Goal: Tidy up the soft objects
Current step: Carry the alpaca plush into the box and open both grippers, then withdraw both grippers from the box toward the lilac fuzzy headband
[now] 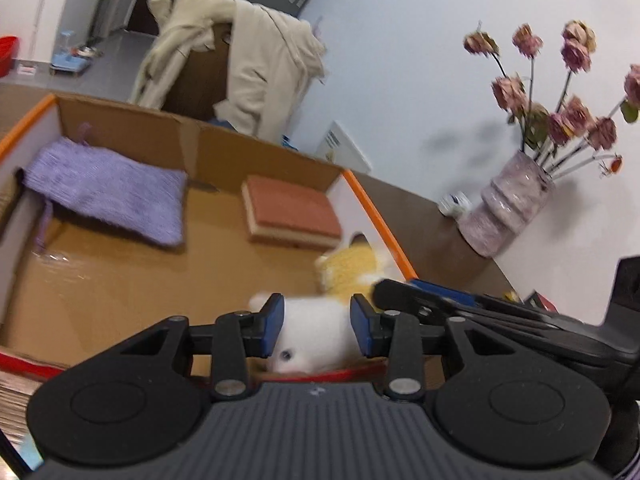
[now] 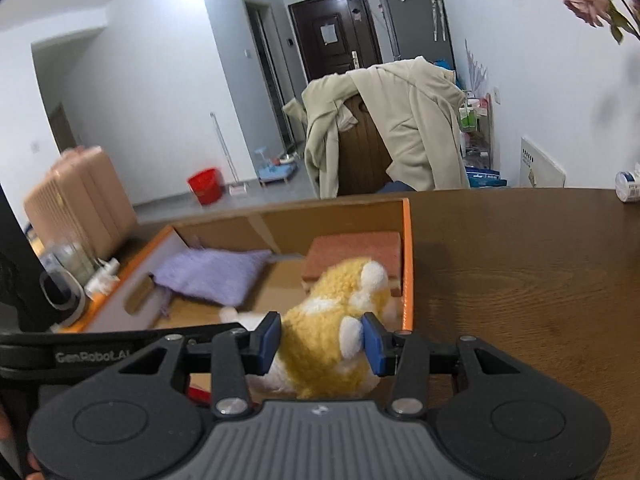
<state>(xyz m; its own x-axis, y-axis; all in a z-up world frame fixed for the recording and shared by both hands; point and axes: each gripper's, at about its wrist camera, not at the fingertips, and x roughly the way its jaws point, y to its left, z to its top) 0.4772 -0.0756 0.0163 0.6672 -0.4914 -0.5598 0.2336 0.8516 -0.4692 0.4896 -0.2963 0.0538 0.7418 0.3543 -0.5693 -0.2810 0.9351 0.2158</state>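
Note:
A cardboard box (image 1: pixel 132 128) with orange rims stands on the brown table (image 2: pixel 520 280). Inside lie a purple knitted cloth (image 1: pixel 108 192) and an orange sponge (image 1: pixel 292 212). My left gripper (image 1: pixel 316 326) is shut on a white plush toy (image 1: pixel 312 332) over the box's near edge. My right gripper (image 2: pixel 322 338) is shut on a yellow and white plush toy (image 2: pixel 332 320) at the box's right side; the toy also shows in the left wrist view (image 1: pixel 348 272). The cloth (image 2: pixel 212 274) and sponge (image 2: pixel 352 252) show in the right wrist view too.
A vase of dried pink roses (image 1: pixel 508 204) stands on the table by the wall, with a small white jar (image 1: pixel 454 204) beside it. A chair draped with a beige coat (image 2: pixel 400 128) is behind the table. A glass jug (image 2: pixel 68 276) stands left of the box.

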